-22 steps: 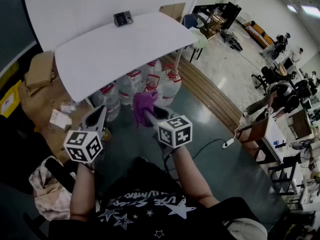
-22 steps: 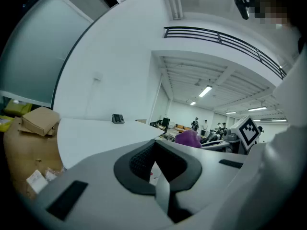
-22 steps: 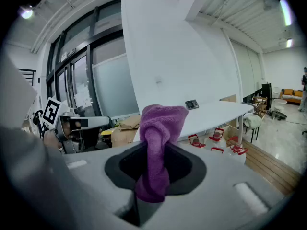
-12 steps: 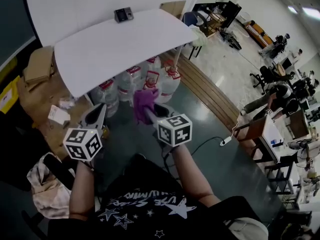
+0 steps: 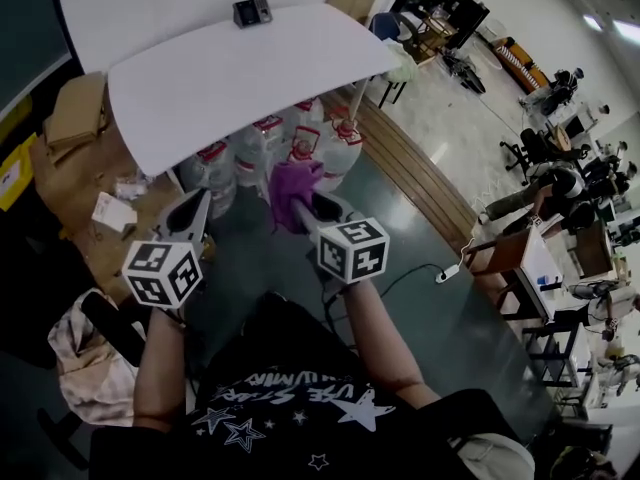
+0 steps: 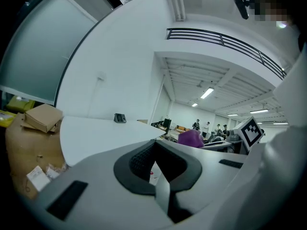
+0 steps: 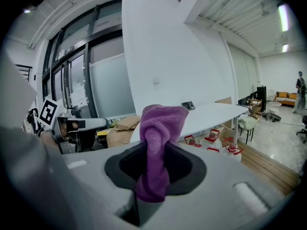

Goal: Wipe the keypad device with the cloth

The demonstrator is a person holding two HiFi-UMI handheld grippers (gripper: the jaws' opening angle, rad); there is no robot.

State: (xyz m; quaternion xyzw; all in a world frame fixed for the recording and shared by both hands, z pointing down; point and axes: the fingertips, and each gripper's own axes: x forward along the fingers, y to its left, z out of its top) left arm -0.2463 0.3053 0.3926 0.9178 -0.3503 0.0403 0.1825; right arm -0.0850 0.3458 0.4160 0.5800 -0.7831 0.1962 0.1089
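The keypad device [image 5: 252,11] is a small dark box at the far edge of the white table [image 5: 200,88]; it also shows small in the left gripper view [image 6: 120,118] and the right gripper view [image 7: 188,105]. My right gripper [image 5: 296,208] is shut on a purple cloth [image 5: 288,192], which sticks up bunched between its jaws [image 7: 160,143]. My left gripper [image 5: 190,223] is shut with nothing in it. Both grippers hang short of the table's near edge, well away from the device.
Several large water bottles [image 5: 290,158] stand under the table. Cardboard boxes [image 5: 70,118] lie at the left. A chair [image 5: 385,38] stands by the table's far right corner. A cable and power strip [image 5: 445,273] lie on the floor at the right.
The view has shifted slightly; both grippers stay in front of the table, the right one still holding the cloth. Nothing was taken or let go.
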